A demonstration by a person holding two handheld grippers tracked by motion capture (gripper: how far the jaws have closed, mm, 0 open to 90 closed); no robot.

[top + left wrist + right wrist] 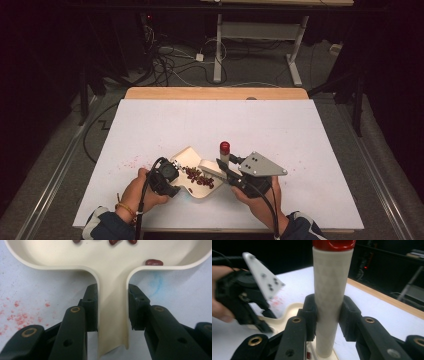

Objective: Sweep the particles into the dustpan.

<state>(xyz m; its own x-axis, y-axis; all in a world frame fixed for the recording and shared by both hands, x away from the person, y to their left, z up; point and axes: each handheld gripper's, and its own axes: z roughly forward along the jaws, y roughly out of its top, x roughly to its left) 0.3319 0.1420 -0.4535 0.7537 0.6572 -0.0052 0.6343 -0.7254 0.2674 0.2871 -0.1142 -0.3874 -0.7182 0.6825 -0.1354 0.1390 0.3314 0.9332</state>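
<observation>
The white table point(215, 130) carries a cream tray point(192, 159) near its front edge, at about six o'clock from the table's middle. The left gripper point(112, 307) clamps the tray's narrow handle point(112, 322) between both pads (they press flat on its walls). At three o'clock from the tray, the right gripper point(328, 315) grips a pale scoop handle point(332, 295) with a red cap point(334, 243), held upright. Red beans point(199, 177) lie in the tray; faint red specks point(131, 162) dot the table at its nine o'clock.
</observation>
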